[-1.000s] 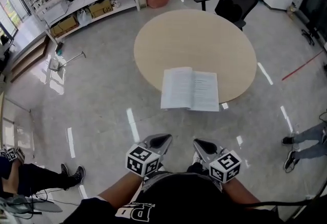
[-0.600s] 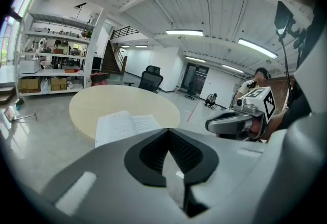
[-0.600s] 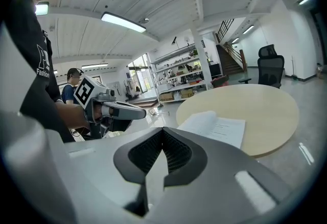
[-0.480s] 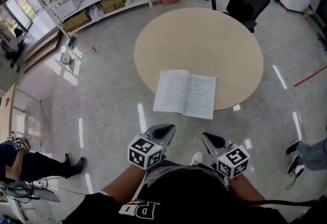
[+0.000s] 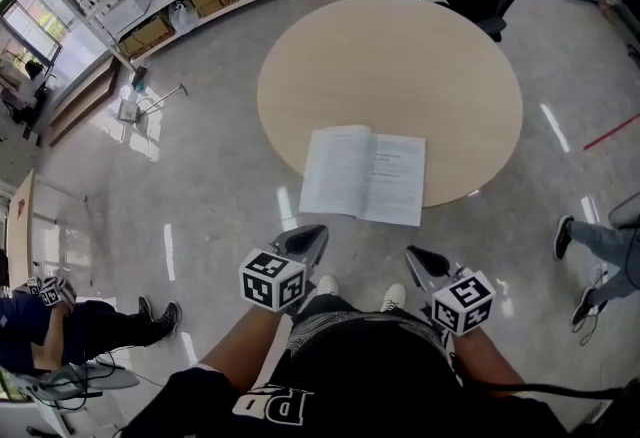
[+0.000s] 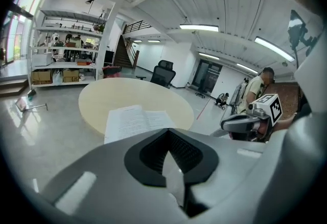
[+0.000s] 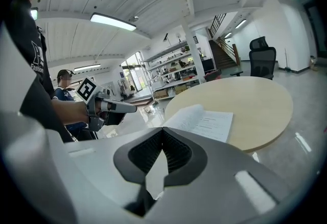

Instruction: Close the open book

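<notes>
Yet to close: white open paper book [image 5: 363, 174], twelve o'clock on round beige bench [image 5: 400, 46]; left gripper [image 5: 318, 232], right gripper [image 5: 412, 254] jaws shut, empty.

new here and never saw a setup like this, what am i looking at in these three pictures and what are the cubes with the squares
There is no robot here. A person holds a two-jaw hand tool in each hand: the left gripper and the right gripper. Each one carries a marker cube, which is part of the tool.

The head view comes from a camera on the person's head, looking steeply down. The other two come from cameras riding on each gripper, looking along its jaws.

Both pairs of jaws are shut, with nothing between them.

An open book lies on the round table, near the edge closest to the person. Neither gripper touches it. Both are short of the table, over the floor.
</notes>
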{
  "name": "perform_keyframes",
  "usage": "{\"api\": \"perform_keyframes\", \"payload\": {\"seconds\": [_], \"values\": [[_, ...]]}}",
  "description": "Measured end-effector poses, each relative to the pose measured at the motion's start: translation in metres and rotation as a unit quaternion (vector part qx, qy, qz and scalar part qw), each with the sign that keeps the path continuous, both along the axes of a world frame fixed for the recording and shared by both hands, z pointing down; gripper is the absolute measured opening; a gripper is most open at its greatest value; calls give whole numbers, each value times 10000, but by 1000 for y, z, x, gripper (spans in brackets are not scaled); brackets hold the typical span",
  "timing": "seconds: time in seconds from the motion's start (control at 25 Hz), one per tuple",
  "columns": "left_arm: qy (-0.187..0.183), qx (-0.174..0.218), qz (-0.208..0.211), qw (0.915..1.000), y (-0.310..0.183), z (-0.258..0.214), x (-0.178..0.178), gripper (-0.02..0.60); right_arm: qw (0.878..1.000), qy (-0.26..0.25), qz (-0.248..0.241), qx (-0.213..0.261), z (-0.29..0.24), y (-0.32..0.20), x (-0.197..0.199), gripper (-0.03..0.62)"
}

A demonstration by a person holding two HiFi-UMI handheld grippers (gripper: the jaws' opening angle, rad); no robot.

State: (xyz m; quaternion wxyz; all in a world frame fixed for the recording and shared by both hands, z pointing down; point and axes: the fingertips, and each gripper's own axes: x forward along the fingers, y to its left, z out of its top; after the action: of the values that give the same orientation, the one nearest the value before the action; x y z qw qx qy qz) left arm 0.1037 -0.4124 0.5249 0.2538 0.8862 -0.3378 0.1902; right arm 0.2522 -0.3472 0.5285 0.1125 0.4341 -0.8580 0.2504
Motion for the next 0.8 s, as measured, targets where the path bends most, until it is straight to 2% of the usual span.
{"api": "perform_keyframes", "payload": {"seconds": [0.4, 0.64, 0.8], "values": [[-199, -290, 268, 9990, -35, 45, -49, 8, 9989, 58, 415, -210, 5, -15, -38, 8], [163, -709, -166, 9972, -61, 84, -88, 8, 9970, 310, 590, -403, 11, -8, -49, 8], [575, -1115, -474, 9910, -77, 115, -106, 37, 9950, 430, 698, -577, 13, -1, -55, 8]]}}
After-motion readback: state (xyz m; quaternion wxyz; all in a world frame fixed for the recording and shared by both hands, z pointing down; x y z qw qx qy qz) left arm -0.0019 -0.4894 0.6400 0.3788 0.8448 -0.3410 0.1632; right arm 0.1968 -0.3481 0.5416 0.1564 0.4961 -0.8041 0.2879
